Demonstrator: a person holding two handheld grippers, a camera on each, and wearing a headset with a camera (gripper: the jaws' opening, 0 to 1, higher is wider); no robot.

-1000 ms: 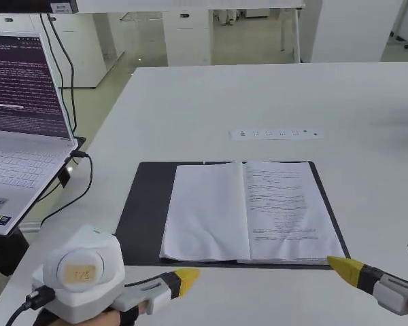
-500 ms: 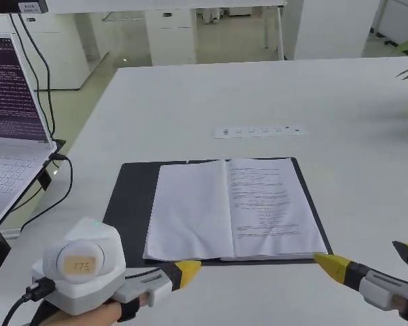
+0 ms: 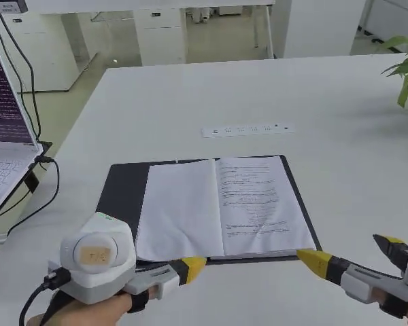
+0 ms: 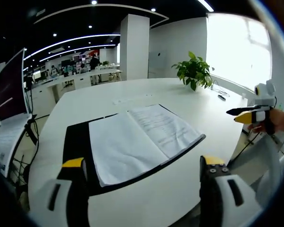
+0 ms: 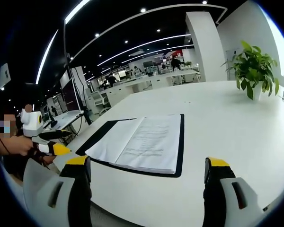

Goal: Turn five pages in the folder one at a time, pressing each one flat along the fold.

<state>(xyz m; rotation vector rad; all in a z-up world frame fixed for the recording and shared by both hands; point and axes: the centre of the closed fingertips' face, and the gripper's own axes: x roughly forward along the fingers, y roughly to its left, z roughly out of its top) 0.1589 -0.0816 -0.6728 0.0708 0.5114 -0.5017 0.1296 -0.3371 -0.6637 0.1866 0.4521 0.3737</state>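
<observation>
lying open and flat on the white table (image 3: 190, 95), the black folder (image 3: 122, 193) sits just beyond both tongs, left tongs (image 4: 143, 163) near its near-left corner, right tongs (image 5: 147, 161) near its near-right corner, both spread wide, gripping nothing.

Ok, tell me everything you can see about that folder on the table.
The folder has a black cover and lies open flat on the white table, near its front edge. White pages lie in it, leaving a wide black margin at the left. The left page looks blank; the right page carries printed text. The left gripper and right gripper hover open by its near corners; neither seems to touch it.
</observation>
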